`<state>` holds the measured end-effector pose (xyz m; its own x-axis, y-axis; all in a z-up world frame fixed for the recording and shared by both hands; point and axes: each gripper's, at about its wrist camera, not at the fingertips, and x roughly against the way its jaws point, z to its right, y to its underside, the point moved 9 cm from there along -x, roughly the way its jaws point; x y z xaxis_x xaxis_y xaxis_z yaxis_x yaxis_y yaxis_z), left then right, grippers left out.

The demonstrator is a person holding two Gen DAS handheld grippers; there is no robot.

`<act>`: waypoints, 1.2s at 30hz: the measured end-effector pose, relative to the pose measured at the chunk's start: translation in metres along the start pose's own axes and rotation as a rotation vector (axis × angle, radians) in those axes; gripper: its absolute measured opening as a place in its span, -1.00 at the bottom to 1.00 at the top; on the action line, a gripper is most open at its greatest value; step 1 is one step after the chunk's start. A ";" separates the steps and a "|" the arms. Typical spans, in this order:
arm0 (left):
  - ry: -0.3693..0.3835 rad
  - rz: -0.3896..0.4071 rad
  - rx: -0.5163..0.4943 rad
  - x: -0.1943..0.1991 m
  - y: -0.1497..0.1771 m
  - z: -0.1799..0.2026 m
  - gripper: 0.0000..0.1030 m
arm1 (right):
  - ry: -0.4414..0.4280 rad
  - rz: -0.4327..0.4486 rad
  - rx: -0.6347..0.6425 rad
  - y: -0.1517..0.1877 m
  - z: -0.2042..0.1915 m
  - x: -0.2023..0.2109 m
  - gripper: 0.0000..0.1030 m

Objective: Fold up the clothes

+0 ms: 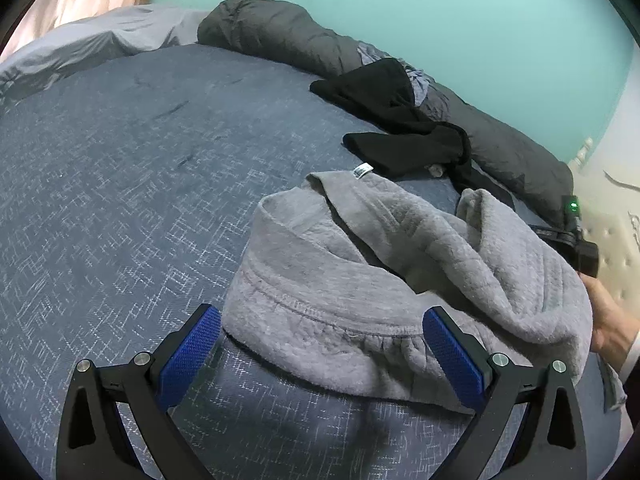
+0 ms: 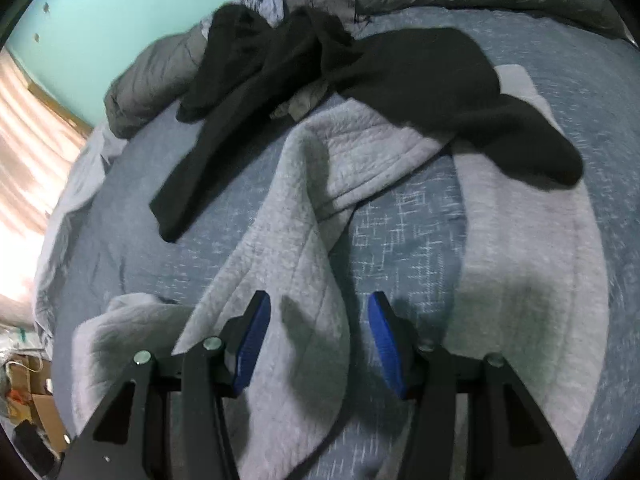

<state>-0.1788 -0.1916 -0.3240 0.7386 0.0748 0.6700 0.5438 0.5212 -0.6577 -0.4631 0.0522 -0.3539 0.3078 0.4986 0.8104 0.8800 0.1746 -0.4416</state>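
Your left gripper (image 1: 322, 334) has its jaws spread wide, w/ the stitched waistband of the grey sweatpants (image 1: 400, 264) lying between the blue pads (image 1: 192, 344) but not pinched. The sweatpants sit bunched on the blue bedcover (image 1: 120, 160), inside-out fleece showing, a small white label (image 1: 362, 171) at the far edge. Your right gripper (image 2: 318, 320) is also released, jaws apart, hovering over one grey leg; in this view the two legs spread away from you in a V shape. A black garment (image 2: 400, 68) lies behind, one part of it resting on the right grey leg. A dark grey duvet (image 1: 280, 32) is rolled along the turquoise wall (image 1: 400, 8). Your right hand (image 1: 612, 320) shows at the frame edge of the left view
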 end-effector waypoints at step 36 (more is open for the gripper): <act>-0.016 0.004 -0.001 -0.003 0.003 0.001 1.00 | 0.154 0.342 0.093 -0.079 0.025 0.200 -0.84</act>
<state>-0.1800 -0.1895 -0.3276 0.7342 0.0907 0.6728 0.5412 0.5201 -0.6607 -0.4800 0.1594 -0.1663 0.6352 0.4090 0.6552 0.6825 0.0999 -0.7240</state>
